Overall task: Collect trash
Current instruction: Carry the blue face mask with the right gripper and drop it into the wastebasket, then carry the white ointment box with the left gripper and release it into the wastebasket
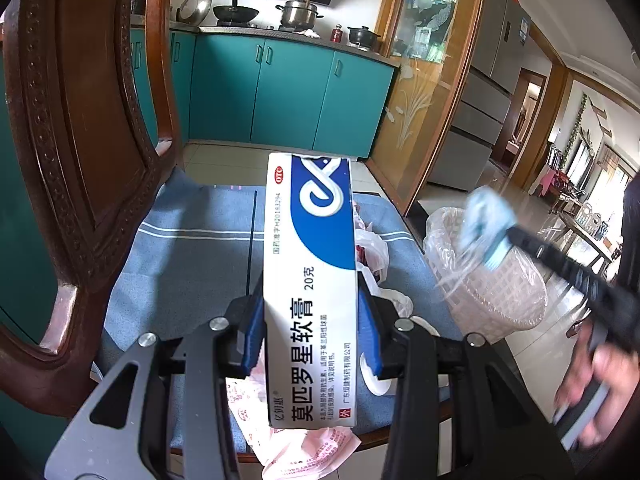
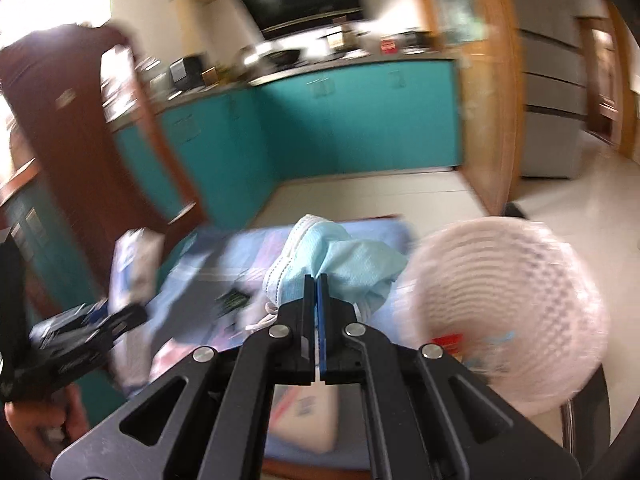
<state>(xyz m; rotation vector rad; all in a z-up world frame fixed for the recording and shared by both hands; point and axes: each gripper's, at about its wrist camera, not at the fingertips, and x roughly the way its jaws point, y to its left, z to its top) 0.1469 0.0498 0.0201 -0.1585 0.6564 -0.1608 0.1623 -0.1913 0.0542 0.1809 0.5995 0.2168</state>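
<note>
Blue mask (image 2: 340, 256) apparently pinched in right tool (image 2: 317, 280).

Trash on a chair seat, counted: two grippers, one box, one mask, one basket.

One ointment box (image 1: 310, 280), one blue face mask (image 2: 340, 264) and one white mesh basket (image 1: 496, 288) lined with clear plastic. Two grippers: left (image 1: 310, 344), right (image 2: 316, 292). One blue cloth (image 1: 192, 248) on one wooden chair (image 1: 80, 160). Perhaps two crumpled plastic bags (image 1: 376, 252), though the box hides part of them.
</note>
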